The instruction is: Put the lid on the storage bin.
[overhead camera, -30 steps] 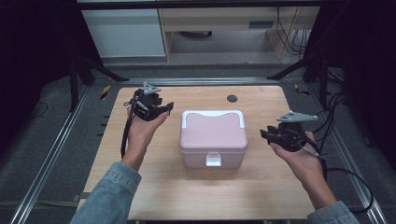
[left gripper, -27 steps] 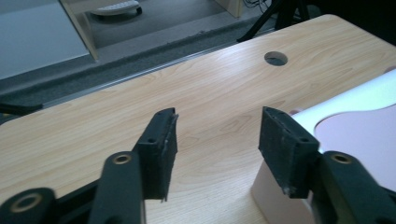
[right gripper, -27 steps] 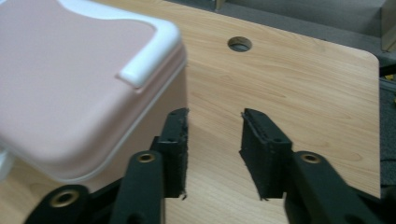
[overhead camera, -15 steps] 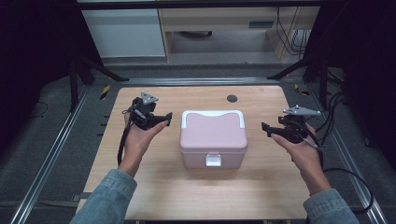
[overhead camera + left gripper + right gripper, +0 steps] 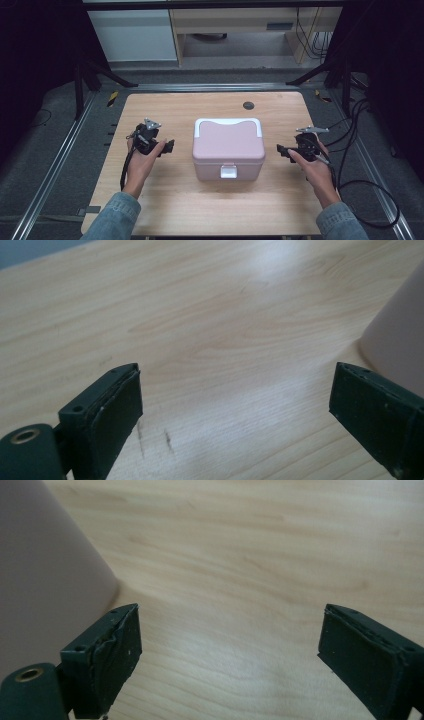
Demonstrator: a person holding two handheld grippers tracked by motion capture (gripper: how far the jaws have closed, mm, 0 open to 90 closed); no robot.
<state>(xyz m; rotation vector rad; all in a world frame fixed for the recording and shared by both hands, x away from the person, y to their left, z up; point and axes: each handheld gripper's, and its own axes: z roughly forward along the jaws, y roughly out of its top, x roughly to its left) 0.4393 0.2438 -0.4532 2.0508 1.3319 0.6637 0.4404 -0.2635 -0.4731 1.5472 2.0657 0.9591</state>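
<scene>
Both jaws just opened wide, nothing between: left gripper (image 5: 169, 146), right gripper (image 5: 280, 149) flanking pink box (image 5: 228, 145). Risk: uneven squeeze skews or slides box on table (image 5: 165, 200).

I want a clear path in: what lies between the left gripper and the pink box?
Nothing: in the high view, only bare wooden table separates the left gripper from the pink box. The left gripper view shows the same bare wood.
</scene>
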